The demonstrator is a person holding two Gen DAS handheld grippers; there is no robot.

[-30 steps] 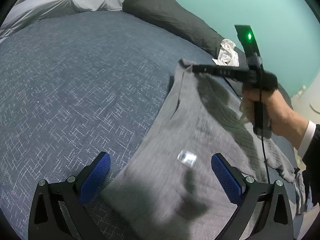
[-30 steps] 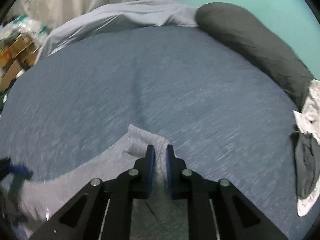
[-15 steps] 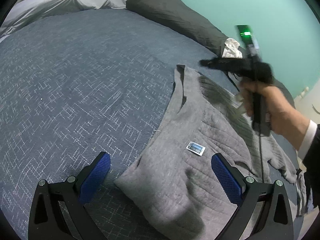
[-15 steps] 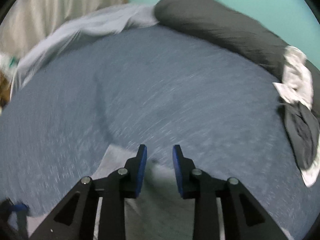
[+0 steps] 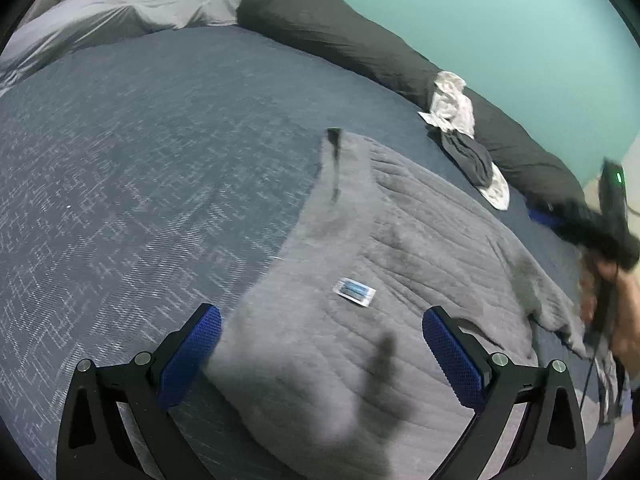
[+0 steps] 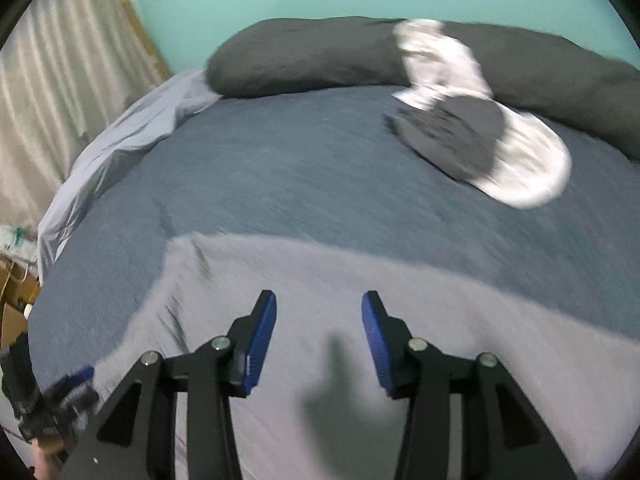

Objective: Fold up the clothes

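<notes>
A grey knitted garment (image 5: 400, 248) with a small blue label (image 5: 354, 290) lies spread on the blue bed cover (image 5: 140, 168). My left gripper (image 5: 320, 344) hovers open over the garment's near end, with its left finger past the cloth's edge and nothing gripped. In the right wrist view my right gripper (image 6: 318, 332) hangs above the grey garment (image 6: 440, 320). Its jaws are opening and nothing is between them. In the left wrist view the right gripper (image 5: 560, 220) is a blur at the right edge, held by a hand (image 5: 620, 312).
A long dark bolster (image 5: 360, 44) lies along the teal wall. A small heap of white and dark clothes (image 5: 468, 140) sits beside it, just past the garment. A pale grey sheet (image 5: 120, 12) is bunched at the far left. Curtains (image 6: 60, 80) hang at the left.
My right gripper let go of the garment's far corner, opened and swung off to the right. The garment now lies flat. My left gripper stayed open and barely shifted.
</notes>
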